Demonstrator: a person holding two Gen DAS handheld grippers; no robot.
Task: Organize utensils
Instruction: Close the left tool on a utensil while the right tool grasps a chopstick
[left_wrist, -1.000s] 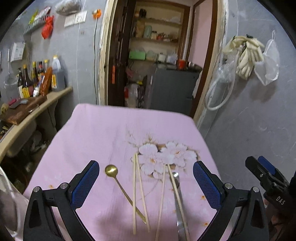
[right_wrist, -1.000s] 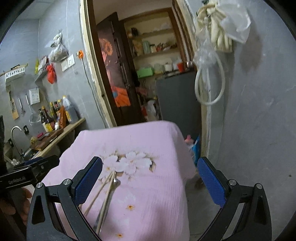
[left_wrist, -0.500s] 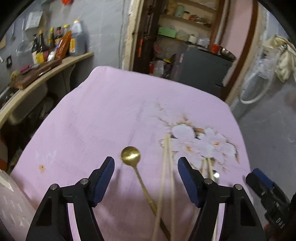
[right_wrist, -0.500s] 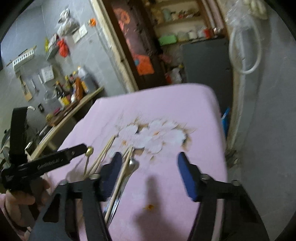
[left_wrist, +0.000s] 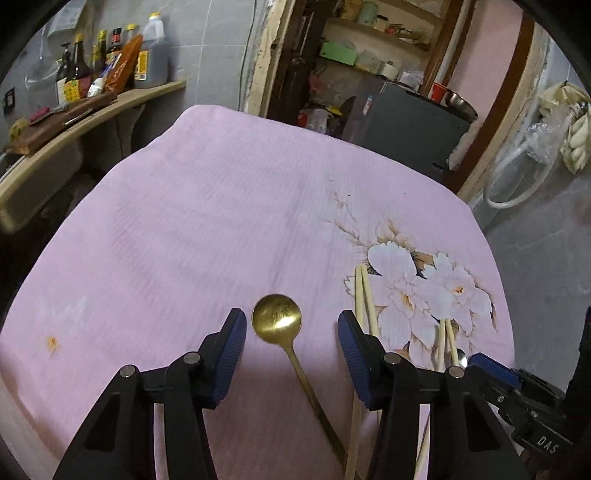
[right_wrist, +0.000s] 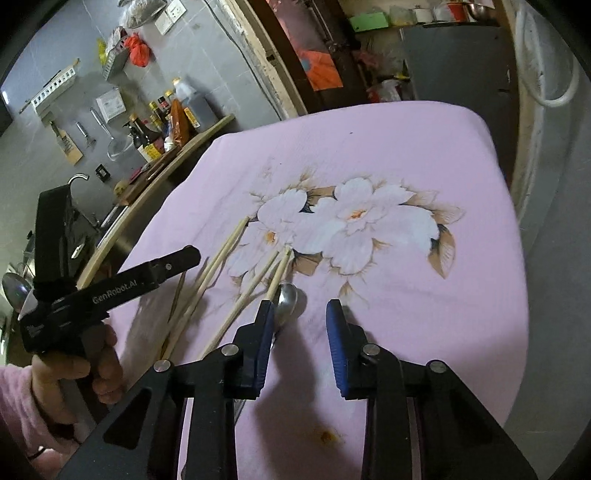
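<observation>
Spoon (left_wrist: 277, 320) left of chopsticks (left_wrist: 364, 295) on cloth (left_wrist: 221, 221)

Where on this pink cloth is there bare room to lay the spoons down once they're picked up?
The cloth lies bare left of and beyond the gold spoon, out to its far edge. In the right wrist view, there is also room right of the flower print. It is crowded on the near side, where the chopsticks, silver spoon and both grippers cluster.

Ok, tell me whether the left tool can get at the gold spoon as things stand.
Probably yes. The left tool is open, with the gold spoon lying bare on the pink cloth between its fingers. The nearest chopsticks lie just outside the right finger.
</observation>
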